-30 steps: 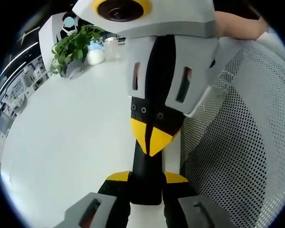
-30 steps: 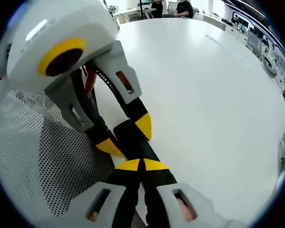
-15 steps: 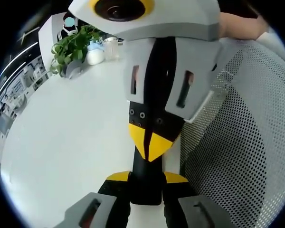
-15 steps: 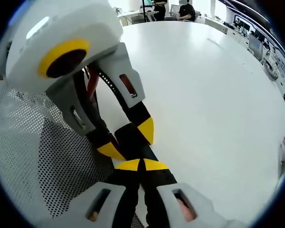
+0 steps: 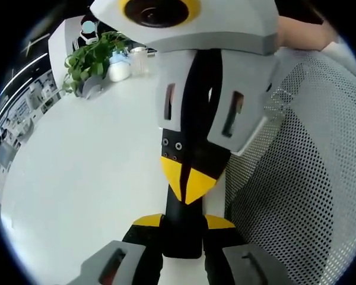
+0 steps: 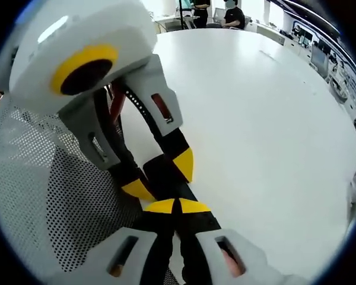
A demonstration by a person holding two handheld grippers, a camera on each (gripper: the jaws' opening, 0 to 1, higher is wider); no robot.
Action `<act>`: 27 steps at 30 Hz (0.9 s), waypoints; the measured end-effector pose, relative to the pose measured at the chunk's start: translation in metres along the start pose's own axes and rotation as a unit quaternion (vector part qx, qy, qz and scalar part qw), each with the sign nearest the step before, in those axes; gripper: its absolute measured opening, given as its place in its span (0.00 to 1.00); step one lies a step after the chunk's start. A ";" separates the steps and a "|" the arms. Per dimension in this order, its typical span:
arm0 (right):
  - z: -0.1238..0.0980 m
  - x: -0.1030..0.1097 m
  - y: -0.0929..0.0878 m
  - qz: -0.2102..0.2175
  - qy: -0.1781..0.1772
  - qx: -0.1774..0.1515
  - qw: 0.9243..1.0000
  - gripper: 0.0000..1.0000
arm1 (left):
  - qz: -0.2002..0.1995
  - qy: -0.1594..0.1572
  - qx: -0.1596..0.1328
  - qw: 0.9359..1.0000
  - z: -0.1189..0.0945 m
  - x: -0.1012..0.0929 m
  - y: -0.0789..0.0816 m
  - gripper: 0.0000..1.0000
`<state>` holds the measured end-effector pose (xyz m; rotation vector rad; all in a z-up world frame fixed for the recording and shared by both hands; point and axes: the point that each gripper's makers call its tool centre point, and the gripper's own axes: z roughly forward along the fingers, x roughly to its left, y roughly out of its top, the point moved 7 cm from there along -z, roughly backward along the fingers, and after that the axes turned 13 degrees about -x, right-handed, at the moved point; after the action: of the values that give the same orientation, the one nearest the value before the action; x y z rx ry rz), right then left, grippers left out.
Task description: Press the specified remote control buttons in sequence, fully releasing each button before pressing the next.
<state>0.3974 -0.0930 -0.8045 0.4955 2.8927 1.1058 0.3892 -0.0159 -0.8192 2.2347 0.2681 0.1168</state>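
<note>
Remote control (image 5: 181, 234): black, slim, bar-shaped, held lengthwise above the table edge.

1. Left gripper (image 5: 183, 222): clenched on the remote control, one yellow tip on either long side.
2. Right gripper (image 6: 178, 206): jaws closed together with nothing between them. The joined yellow tips point down onto the remote's upper face.
   - Change: over the last second the joined tips have crept a little nearer along the remote, in the left gripper view. The left gripper's hold is the same.
   - Reading: a press looks in progress or about to land. No release is evident yet.
3. Perforated mesh (image 5: 296, 196): white, curved, just beside both grippers. It may be a chair back.
4. Table (image 5: 83, 172): white, broad.
5. Plant (image 5: 92, 59) and pale bottles (image 5: 120, 65): at the far edge of the table.

Not determinable:
- Buttons: covered by both grippers.
- Contact with any key: cannot be confirmed.
- Far end of the remote: hidden under the right gripper's body.
</note>
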 end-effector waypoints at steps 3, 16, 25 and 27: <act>0.001 0.002 0.001 -0.017 -0.004 0.007 1.000 0.00 | 0.000 0.000 -0.001 1.000 0.000 0.000 0.000 0.25; 0.001 0.000 0.002 -0.002 -0.011 0.015 1.000 0.00 | -0.005 0.002 -0.013 1.000 -0.001 0.000 -0.002 0.24; 0.003 0.004 0.005 -0.021 -0.026 0.035 0.999 0.00 | -0.007 0.005 -0.024 1.000 -0.001 0.000 -0.003 0.24; 0.004 0.005 0.006 -0.033 -0.027 0.044 0.998 0.00 | -0.008 0.004 -0.026 1.000 -0.001 0.000 -0.003 0.24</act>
<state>0.3953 -0.0844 -0.8028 0.4216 2.8980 0.9459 0.3888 -0.0128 -0.8211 2.1813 0.2835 0.1238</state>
